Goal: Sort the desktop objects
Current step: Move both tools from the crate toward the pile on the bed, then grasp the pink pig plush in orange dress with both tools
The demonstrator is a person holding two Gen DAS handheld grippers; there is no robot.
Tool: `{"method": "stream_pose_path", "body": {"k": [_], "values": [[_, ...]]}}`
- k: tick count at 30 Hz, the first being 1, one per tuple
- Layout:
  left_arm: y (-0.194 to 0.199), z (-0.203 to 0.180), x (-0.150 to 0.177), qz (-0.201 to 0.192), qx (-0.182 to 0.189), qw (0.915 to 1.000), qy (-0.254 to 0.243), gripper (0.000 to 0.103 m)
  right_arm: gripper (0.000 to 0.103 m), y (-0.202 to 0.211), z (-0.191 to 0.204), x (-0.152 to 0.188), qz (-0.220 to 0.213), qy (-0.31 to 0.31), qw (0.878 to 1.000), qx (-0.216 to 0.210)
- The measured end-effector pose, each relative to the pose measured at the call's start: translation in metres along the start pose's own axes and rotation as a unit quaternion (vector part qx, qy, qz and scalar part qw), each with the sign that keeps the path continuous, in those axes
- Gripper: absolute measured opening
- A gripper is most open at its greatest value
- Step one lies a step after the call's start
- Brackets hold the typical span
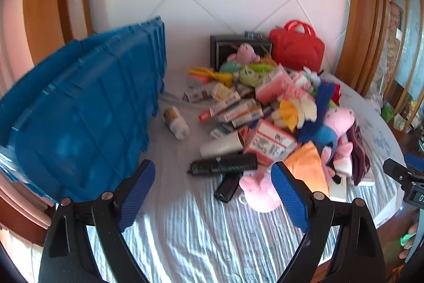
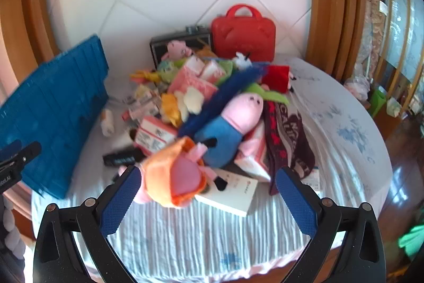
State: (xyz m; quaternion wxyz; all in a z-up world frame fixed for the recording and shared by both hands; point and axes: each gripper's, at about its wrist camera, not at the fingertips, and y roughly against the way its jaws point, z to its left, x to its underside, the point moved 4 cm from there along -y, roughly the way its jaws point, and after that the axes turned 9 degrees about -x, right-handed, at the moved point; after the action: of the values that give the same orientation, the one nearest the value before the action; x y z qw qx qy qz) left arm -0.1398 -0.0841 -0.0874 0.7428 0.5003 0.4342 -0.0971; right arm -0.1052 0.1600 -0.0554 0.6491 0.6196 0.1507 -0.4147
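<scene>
A heap of mixed objects lies on a round table with a white cloth [image 1: 201,230]: plush toys, small cartons, tubes. A pink plush pig in a blue top [image 2: 230,123] lies on the heap, with an orange-and-pink plush [image 2: 175,177] in front of it. A black roll [image 1: 225,166] and a white cup [image 1: 222,146] lie at the heap's near edge. My left gripper [image 1: 213,190] is open above the cloth, short of the black roll. My right gripper [image 2: 208,192] is open, its fingers either side of the orange plush, not touching it.
A blue plastic crate [image 1: 79,110] stands tilted at the left. A red case [image 1: 298,47] and a black box [image 1: 238,49] stand at the back by the wall. A small bottle [image 1: 176,122] lies alone near the crate. A maroon cloth [image 2: 286,137] drapes the heap's right side.
</scene>
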Motion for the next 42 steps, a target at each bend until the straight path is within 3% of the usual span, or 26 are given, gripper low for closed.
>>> {"method": "stream_pose_path", "body": {"k": [9,18,19,20,21,24,26,29,32,36,42], "values": [[-0.083,-0.038,0.036,0.079,0.045,0.9948,-0.046,0.09,0.103,-0.083,0.013,0.025,0.075,-0.004,0.997,-0.003],[-0.14,-0.069,0.066,0.122,0.078,0.9854,-0.09,0.09,0.102,-0.142,0.028,0.025,0.098,-0.02,0.995,-0.013],[-0.144,-0.073,0.069,0.131,0.082,0.9838,-0.09,0.09,0.096,-0.149,0.029,0.024,0.1,-0.017,0.995,-0.012],[-0.147,-0.076,0.071,0.137,0.088,0.9824,-0.091,0.09,0.08,-0.157,0.028,0.026,0.11,-0.016,0.994,-0.01],[-0.149,-0.079,0.073,0.14,0.091,0.9816,-0.092,0.09,0.076,-0.165,0.025,0.03,0.127,-0.016,0.992,-0.009],[-0.154,-0.091,0.082,0.144,0.096,0.9805,-0.093,0.09,0.08,-0.173,0.011,0.044,0.146,-0.035,0.988,-0.035],[-0.157,-0.102,0.087,0.153,0.111,0.9779,-0.089,0.09,0.092,-0.171,0.002,0.05,0.155,-0.039,0.986,-0.038],[-0.158,-0.118,0.091,0.139,0.11,0.9793,-0.099,0.09,0.099,-0.169,-0.01,0.056,0.161,-0.032,0.986,-0.043],[-0.159,-0.128,0.093,0.119,0.099,0.9816,-0.111,0.09,0.101,-0.171,-0.012,0.056,0.163,-0.023,0.985,-0.061],[-0.165,-0.125,0.092,0.112,0.106,0.9843,-0.085,0.1,0.102,-0.168,0.0,0.056,0.156,0.003,0.985,-0.071],[-0.174,-0.125,0.096,0.11,0.126,0.9839,-0.062,0.102,0.102,-0.184,0.003,0.067,0.164,0.011,0.984,-0.07]]}}
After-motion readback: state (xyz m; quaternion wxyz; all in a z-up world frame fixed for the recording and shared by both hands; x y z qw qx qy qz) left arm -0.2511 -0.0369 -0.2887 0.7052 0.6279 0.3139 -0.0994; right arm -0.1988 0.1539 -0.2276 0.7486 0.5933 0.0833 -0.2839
